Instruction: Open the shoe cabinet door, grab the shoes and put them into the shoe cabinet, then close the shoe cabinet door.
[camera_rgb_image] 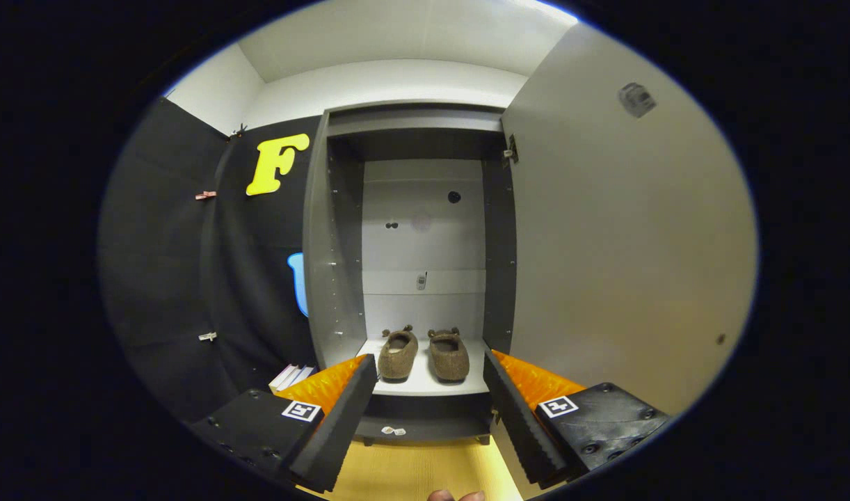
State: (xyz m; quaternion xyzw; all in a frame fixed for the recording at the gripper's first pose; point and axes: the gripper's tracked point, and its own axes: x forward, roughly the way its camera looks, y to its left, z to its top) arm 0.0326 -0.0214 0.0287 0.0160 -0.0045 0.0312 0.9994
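Shoes (423, 354): brown pair, side by side on the white bottom shelf (425, 385) inside the shoe cabinet (334, 229). Cabinet door (627, 264): swung open at the right. Gripper (430, 379): fingers spread wide, holding nothing, shoes beyond and between them. Floor (411, 470): yellow wood.

A staged booth, not a real home: black cloth walls (188, 278) clipped up at 9 o'clock, a lone grey cabinet (341, 229) on a wood floor (411, 466), plain white walls (390, 83) at 12 o'clock.
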